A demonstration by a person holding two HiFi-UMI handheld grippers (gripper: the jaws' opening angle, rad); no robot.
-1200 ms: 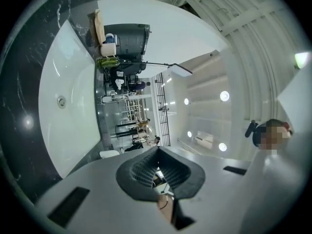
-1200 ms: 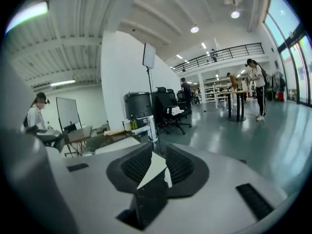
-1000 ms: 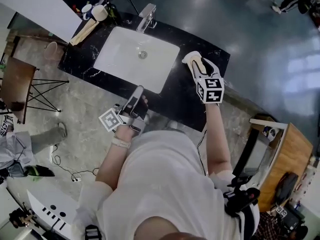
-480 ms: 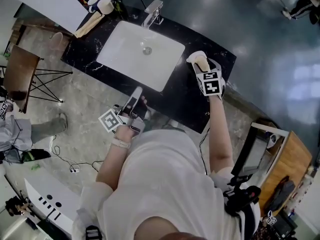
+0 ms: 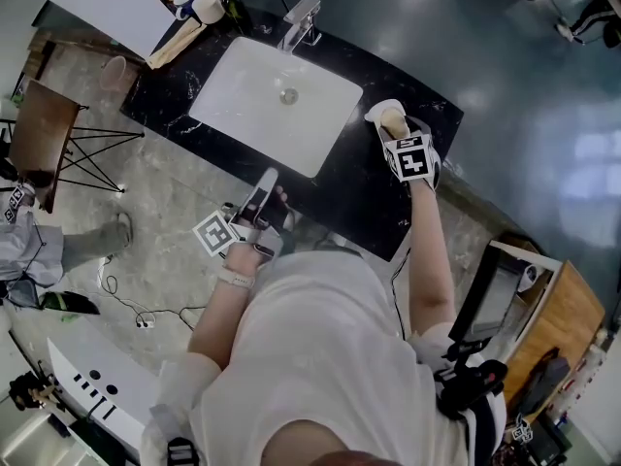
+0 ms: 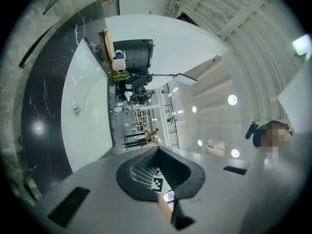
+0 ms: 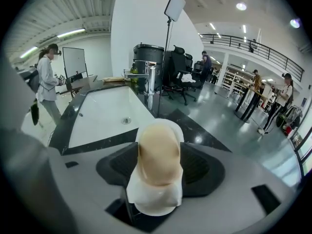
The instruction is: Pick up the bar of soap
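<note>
The beige bar of soap (image 7: 158,155) lies on a white soap dish (image 7: 155,201) on the black counter right of the sink. My right gripper (image 7: 160,146) reaches over it, its jaws opening, one black pad on each side of the soap and neither pressing on it. From the head view, the soap (image 5: 393,121) shows just beyond the right gripper (image 5: 390,129) and its marker cube. My left gripper (image 5: 264,187) hovers at the counter's near edge, its jaws together and holding nothing; in its own view the left gripper (image 6: 158,150) points at the basin.
A white sink basin (image 5: 243,100) is set in the black marble counter (image 5: 359,197), with a chrome faucet (image 5: 301,22) behind it. Cups (image 5: 199,6) and a wooden board (image 5: 170,51) sit at the far left corner. A wire-legged stool (image 5: 44,149) stands left on the floor.
The right gripper's jaws have spread and it has closed in on the soap dish, so the soap now lies between the pads. The left gripper has stayed put.
</note>
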